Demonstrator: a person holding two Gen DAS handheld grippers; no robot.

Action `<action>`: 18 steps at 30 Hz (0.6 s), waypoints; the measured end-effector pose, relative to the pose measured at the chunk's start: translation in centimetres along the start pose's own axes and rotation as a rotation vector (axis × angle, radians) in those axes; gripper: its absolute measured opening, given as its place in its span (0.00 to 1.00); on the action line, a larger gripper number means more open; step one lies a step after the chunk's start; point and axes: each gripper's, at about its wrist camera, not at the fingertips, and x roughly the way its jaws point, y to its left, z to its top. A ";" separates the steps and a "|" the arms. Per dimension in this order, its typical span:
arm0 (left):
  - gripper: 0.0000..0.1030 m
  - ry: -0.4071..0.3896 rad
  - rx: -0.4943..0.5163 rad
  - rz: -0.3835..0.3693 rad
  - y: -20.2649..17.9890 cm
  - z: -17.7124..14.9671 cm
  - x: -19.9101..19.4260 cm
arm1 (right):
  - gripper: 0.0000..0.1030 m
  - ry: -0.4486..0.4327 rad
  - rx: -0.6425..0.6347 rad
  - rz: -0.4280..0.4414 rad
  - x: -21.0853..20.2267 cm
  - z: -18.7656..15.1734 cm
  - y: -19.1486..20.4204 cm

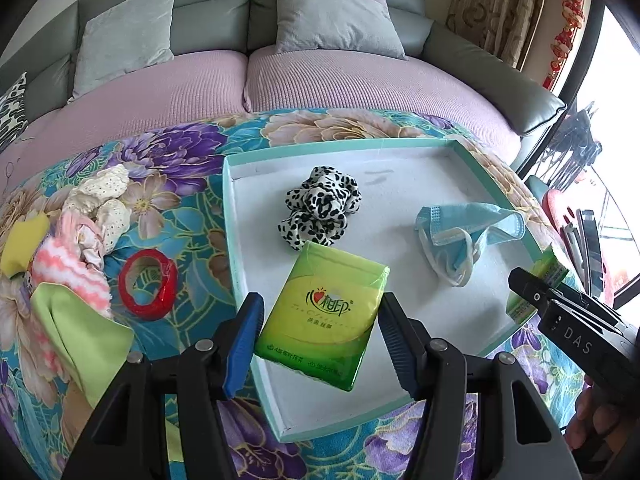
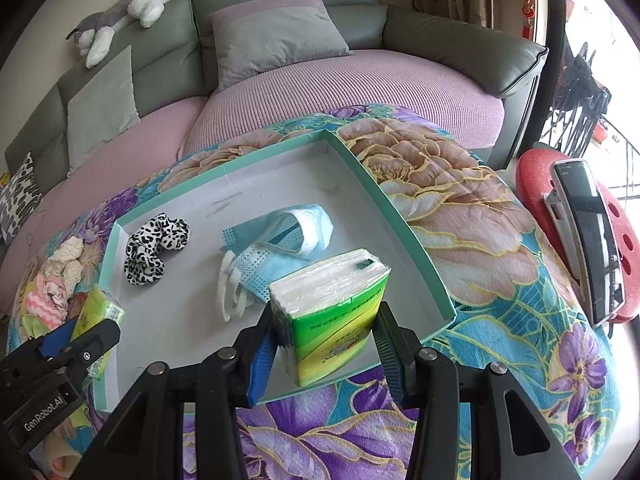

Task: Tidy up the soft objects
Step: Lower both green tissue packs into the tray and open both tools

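Observation:
A teal-rimmed white tray (image 1: 230, 216) (image 2: 400, 216) lies on a floral blanket. In it are a leopard-print scrunchie (image 1: 320, 208) (image 2: 154, 246) and a blue face mask (image 1: 460, 236) (image 2: 276, 240). My left gripper (image 1: 320, 336) is shut on a green tissue pack (image 1: 324, 316), held over the tray's near part; it shows at the left in the right wrist view (image 2: 100, 316). My right gripper (image 2: 324, 344) is shut on a second green tissue pack (image 2: 332, 312), held over the tray's near right corner; this pack also shows in the left wrist view (image 1: 536, 284).
Left of the tray lie a red ring (image 1: 148, 284), pink and cream cloths (image 1: 84, 236) and yellow-green cloths (image 1: 76, 328). A sofa with grey cushions (image 2: 276, 36) is behind. A red stool with a phone (image 2: 588, 236) stands at the right.

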 end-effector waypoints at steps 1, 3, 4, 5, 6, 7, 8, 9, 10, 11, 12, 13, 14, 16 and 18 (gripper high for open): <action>0.59 -0.003 0.004 -0.001 -0.1 0.0 0.0 | 0.48 0.000 0.003 0.000 0.0 0.0 -0.1; 0.60 -0.021 0.008 -0.009 -0.2 0.1 -0.2 | 0.48 -0.001 0.006 0.001 0.0 0.0 -0.1; 0.61 -0.027 0.009 -0.012 -0.2 0.1 -0.4 | 0.48 -0.001 0.005 0.002 0.0 0.0 -0.1; 0.62 -0.033 0.009 -0.017 -0.2 0.1 -0.5 | 0.48 0.000 0.004 0.001 0.0 0.0 0.0; 0.63 -0.038 0.008 -0.021 -0.2 0.1 -0.7 | 0.48 0.000 0.002 0.002 -0.1 0.0 0.0; 0.63 -0.040 0.007 -0.023 -0.2 0.2 -0.7 | 0.48 -0.001 0.001 0.001 -0.1 0.0 0.1; 0.63 -0.038 0.006 -0.022 -0.2 0.2 -0.8 | 0.48 -0.001 0.001 0.000 -0.1 0.0 0.1; 0.64 -0.040 0.005 -0.017 -0.2 0.3 -0.9 | 0.48 -0.001 0.000 0.000 -0.1 0.0 0.1; 0.64 -0.040 0.005 -0.010 -0.1 0.3 -0.9 | 0.48 -0.002 0.000 -0.002 -0.2 0.0 0.1; 0.65 -0.042 0.004 -0.001 0.0 0.3 -1.0 | 0.48 -0.004 0.000 -0.004 -0.2 0.0 0.1; 0.67 -0.045 0.003 0.008 0.2 0.3 -1.0 | 0.49 -0.009 -0.001 -0.008 -0.3 0.0 0.1; 0.70 -0.049 0.000 0.017 0.4 0.4 -1.1 | 0.51 -0.011 -0.001 -0.013 -0.3 0.1 0.1; 0.78 -0.054 -0.005 0.029 0.6 0.5 -1.1 | 0.57 -0.010 -0.002 -0.015 -0.3 0.1 0.1; 0.92 -0.068 -0.014 0.057 1.0 0.5 -1.2 | 0.68 -0.015 -0.003 -0.024 -0.4 0.1 0.2; 0.92 -0.078 -0.021 0.079 1.5 0.6 -1.3 | 0.73 -0.015 -0.007 -0.026 -0.4 0.1 0.2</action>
